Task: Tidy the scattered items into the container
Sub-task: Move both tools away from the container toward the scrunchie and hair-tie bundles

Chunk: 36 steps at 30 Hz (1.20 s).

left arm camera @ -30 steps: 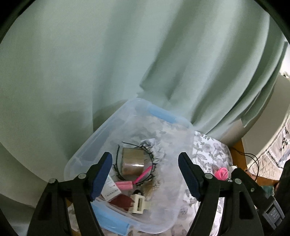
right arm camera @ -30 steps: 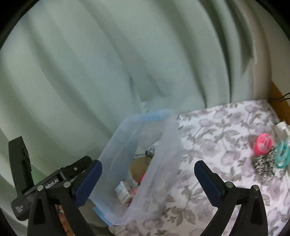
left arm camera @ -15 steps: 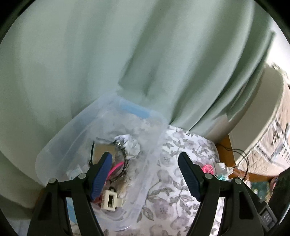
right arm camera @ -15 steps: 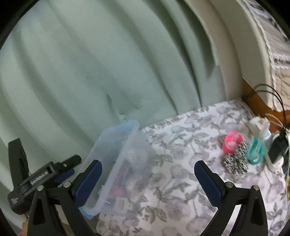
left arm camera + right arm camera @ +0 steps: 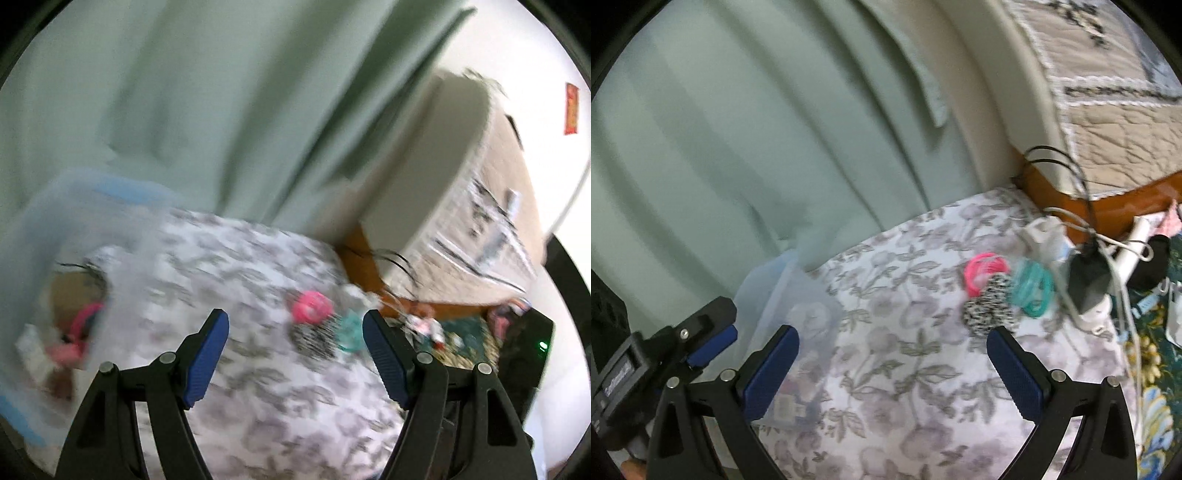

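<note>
Both grippers empty, jaws wide. Hair ties — pink [image 5: 985, 272], spotted [image 5: 990, 305], teal [image 5: 1033, 287] — bunched on floral cloth [image 5: 905, 354], touching. They sit just ahead-right of right gripper [image 5: 893, 373], likely nearer one; left gripper [image 5: 295, 354] also faces them. Bin [image 5: 783, 302] left.

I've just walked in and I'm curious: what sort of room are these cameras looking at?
Most likely a bedroom. A quilted bedspread covers what looks like a bed on a wooden frame, a pale green curtain hangs behind, and hair ties lie on a floral cloth beside a clear storage box.
</note>
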### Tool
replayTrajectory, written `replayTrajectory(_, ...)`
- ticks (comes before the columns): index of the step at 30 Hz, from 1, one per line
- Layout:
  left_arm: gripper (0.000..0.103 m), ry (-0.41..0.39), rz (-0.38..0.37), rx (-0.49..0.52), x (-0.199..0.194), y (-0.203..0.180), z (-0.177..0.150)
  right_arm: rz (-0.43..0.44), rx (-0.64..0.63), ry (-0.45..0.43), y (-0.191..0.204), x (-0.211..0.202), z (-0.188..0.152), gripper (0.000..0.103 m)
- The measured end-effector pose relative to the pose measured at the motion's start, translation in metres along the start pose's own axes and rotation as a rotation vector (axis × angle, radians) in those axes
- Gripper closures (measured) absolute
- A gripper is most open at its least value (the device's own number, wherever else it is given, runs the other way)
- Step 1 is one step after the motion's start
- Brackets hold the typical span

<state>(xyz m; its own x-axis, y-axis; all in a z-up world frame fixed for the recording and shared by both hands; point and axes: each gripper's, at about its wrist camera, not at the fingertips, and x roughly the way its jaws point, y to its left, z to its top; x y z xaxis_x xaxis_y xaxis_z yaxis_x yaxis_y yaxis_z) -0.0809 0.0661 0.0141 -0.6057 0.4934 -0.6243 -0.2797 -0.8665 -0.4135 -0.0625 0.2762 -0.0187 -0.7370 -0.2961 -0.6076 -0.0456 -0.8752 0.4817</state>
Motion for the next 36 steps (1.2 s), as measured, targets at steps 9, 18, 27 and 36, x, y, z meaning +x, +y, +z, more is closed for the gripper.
replayTrajectory(9, 0.028, 0.085, -0.001, 0.093, 0.040, -0.035, -0.018, -0.054, 0.042, 0.058, -0.045, 0.001, -0.003, 0.000)
replayTrajectory(18, 0.028, 0.123, 0.107, 0.119, 0.066, -0.037, -0.027, -0.102, 0.087, 0.068, -0.077, 0.005, -0.007, 0.001)
replayTrajectory(27, 0.028, 0.161, 0.224, 0.188, 0.098, -0.038, -0.035, -0.113, 0.136, 0.066, -0.097, 0.013, -0.010, 0.003)
replayTrajectory(36, 0.028, 0.228, 0.190, 0.226, 0.135, -0.046, -0.046, -0.117, 0.176, 0.082, -0.109, 0.028, -0.012, 0.006)
